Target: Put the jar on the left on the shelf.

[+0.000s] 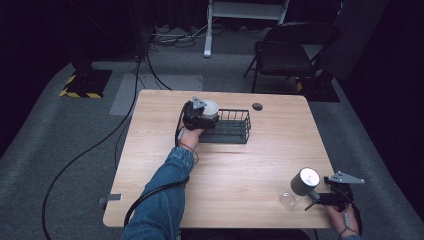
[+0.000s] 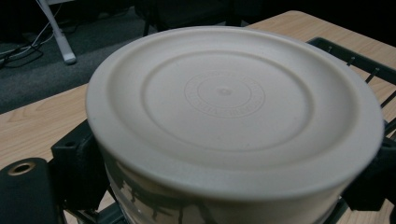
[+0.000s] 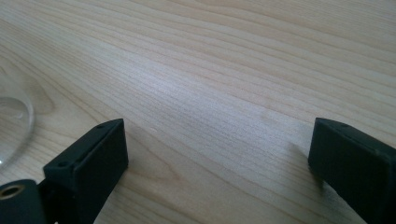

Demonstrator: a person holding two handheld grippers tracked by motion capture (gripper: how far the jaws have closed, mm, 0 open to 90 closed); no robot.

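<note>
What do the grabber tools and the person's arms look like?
Both grippers are black. The left gripper and the right gripper each carry a grey three-cornered plate on top. The jaws are chunky black blocks with flat faces. A black cable trails along the left arm, which wears a blue denim sleeve and a thin wristband.

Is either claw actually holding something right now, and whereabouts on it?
Yes: the left claw grips the cream-lidded jar by its sides just under the lid, above the wire basket. The right claw is open, holding nothing.
</note>
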